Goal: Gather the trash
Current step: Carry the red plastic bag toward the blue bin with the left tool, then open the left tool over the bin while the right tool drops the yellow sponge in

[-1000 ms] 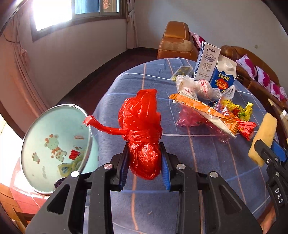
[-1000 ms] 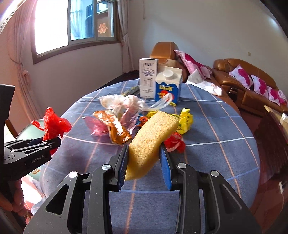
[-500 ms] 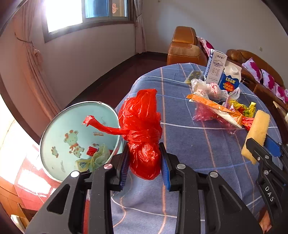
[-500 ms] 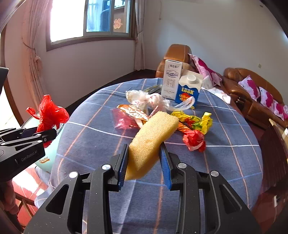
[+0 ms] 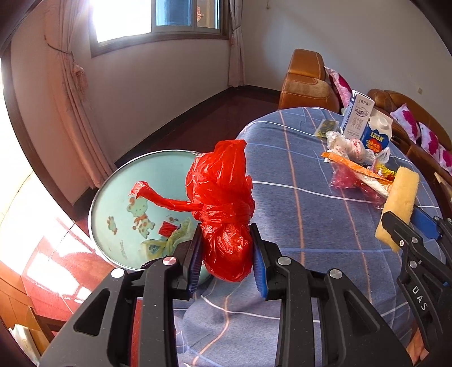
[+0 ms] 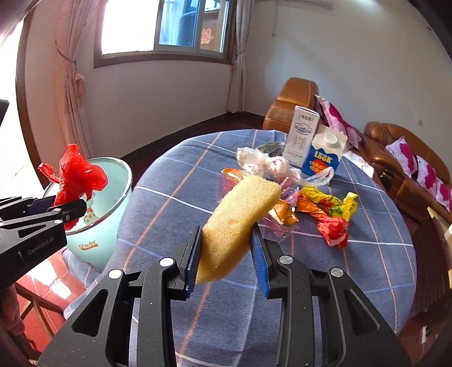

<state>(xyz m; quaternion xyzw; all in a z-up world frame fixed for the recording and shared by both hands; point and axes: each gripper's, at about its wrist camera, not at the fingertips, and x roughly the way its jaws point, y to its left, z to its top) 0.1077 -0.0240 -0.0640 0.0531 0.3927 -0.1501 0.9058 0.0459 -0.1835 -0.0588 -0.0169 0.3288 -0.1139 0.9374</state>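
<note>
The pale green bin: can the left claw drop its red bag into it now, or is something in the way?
Probably yes. The left claw holds the red bag near the open bin, nothing between them.

Bright daylight pours through the far window (image 5: 158, 19), blown out to white glare, with a washed-out patch on the red floor (image 5: 42, 248) at left; both fisheye views stay sharp, curving and darkening at the edges
</note>
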